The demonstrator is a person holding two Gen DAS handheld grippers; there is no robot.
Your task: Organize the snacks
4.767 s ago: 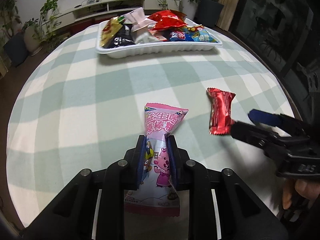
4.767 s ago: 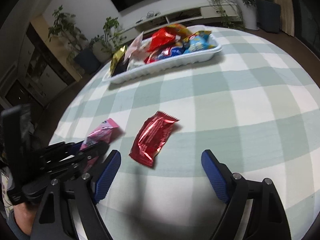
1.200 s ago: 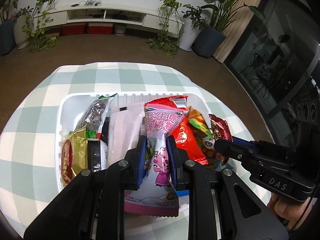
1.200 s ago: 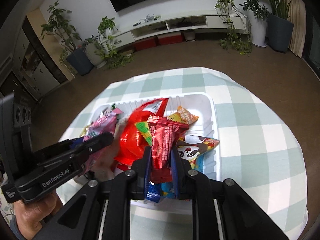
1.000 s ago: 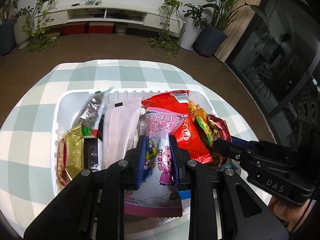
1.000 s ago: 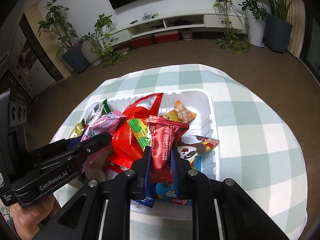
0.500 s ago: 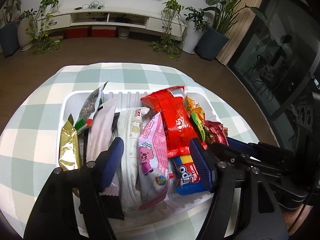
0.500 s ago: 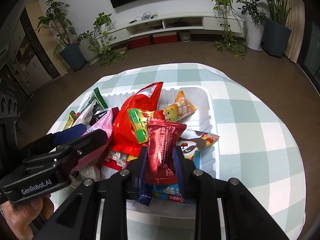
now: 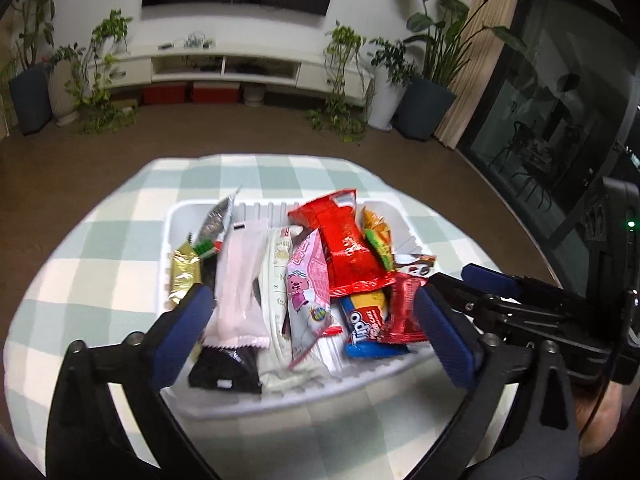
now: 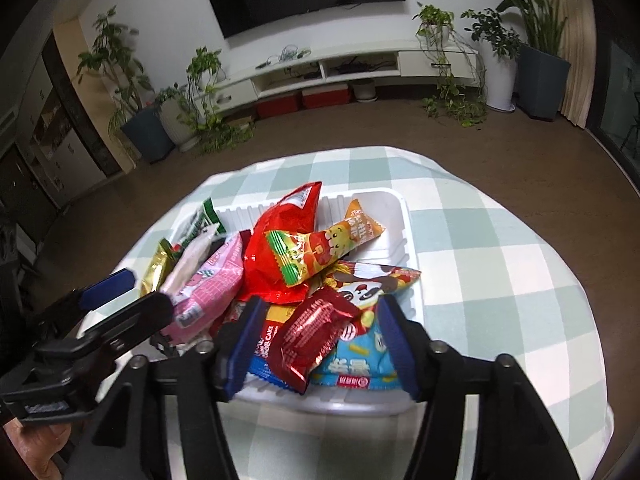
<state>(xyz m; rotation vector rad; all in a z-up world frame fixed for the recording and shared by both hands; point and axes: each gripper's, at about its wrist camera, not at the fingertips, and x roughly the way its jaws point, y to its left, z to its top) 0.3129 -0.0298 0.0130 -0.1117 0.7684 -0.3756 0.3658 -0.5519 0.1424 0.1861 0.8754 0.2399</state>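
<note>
Over the white tray [image 9: 408,364], left wrist view: left gripper [image 9: 310,330] jaws just opened wide, empty; pink snack packet [image 9: 306,280] lies in the tray. Right wrist view: right gripper [image 10: 316,344] jaws just parted, clear of the red snack packet [image 10: 310,332] lying on the pile.

Left gripper [image 9: 312,326] jaws spread wide, just opened, nothing clamped. Right gripper [image 10: 318,342] jaws just opening too, pads clear; both tilt downward, side by side.
</note>
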